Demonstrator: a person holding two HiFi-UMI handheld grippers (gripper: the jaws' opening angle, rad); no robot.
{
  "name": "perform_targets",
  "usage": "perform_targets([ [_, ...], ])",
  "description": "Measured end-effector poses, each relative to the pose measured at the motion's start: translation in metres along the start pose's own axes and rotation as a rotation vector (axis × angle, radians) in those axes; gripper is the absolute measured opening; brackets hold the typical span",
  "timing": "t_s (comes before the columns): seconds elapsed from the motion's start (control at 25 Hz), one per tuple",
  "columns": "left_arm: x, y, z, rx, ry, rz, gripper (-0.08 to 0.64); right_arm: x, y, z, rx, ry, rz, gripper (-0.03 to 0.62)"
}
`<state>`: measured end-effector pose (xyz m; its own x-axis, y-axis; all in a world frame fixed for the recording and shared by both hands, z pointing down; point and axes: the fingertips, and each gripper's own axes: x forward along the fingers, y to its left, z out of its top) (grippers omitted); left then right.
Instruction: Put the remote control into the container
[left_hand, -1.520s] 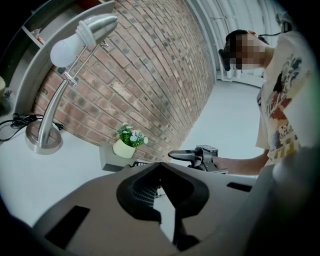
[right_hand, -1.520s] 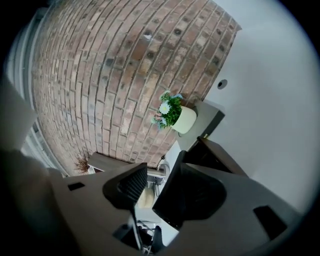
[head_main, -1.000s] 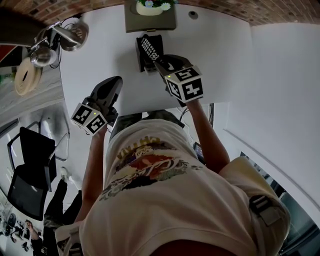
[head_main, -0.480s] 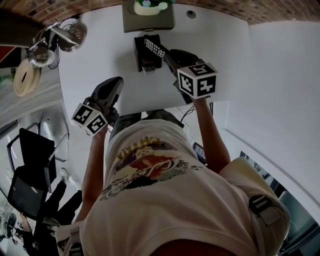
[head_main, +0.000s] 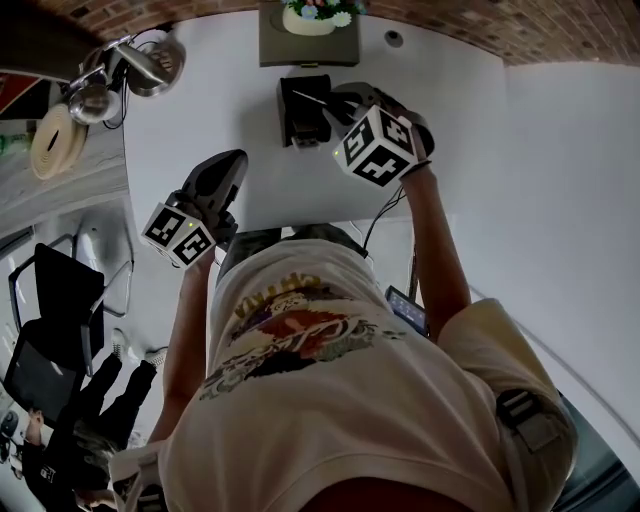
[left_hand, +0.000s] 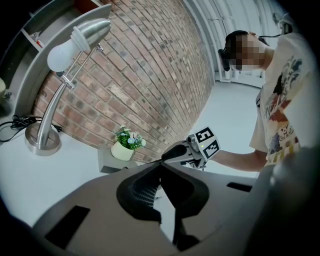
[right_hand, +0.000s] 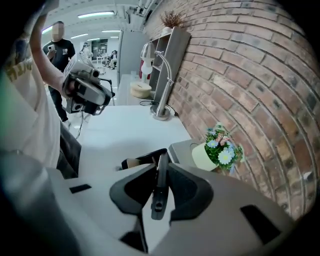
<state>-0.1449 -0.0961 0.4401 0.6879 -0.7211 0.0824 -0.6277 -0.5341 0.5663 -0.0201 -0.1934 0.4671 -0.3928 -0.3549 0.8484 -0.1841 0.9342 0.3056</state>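
Observation:
The black remote control (head_main: 308, 96) shows edge-on as a thin strip just above the black container (head_main: 302, 122) on the white table (head_main: 200, 110). My right gripper (head_main: 335, 105) is shut on it, its marker cube (head_main: 375, 146) turned toward me. In the right gripper view the remote control (right_hand: 159, 190) stands upright between the pads, its far end over the container (right_hand: 145, 159). My left gripper (head_main: 222, 170) hovers near the table's front edge, shut with nothing in it; its own view shows the jaws (left_hand: 161, 167) together.
A grey box with a potted flower (head_main: 310, 22) stands behind the container by the brick wall. A metal desk lamp (head_main: 140, 65) is at the back left. Cables hang off the table's front edge. Another person stands far off (right_hand: 57, 35).
My right gripper has rolled over, so the remote turned from buttons-up to edge-on and shifted slightly right over the container. The left gripper has stayed put.

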Motion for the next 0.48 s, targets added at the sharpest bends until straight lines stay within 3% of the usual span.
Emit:
perform_targets([
  [0.28, 0.004, -0.002, 0.0, 0.004, -0.007, 0.014, 0.005, 0.007, 0.0, -0.001, -0.228, 0.03, 0.004, 0.083],
  [0.48, 0.005, -0.009, -0.002, 0.007, -0.01, 0.017, 0.005, 0.013, -0.009, 0.016, -0.219, -0.055, -0.056, 0.086],
])
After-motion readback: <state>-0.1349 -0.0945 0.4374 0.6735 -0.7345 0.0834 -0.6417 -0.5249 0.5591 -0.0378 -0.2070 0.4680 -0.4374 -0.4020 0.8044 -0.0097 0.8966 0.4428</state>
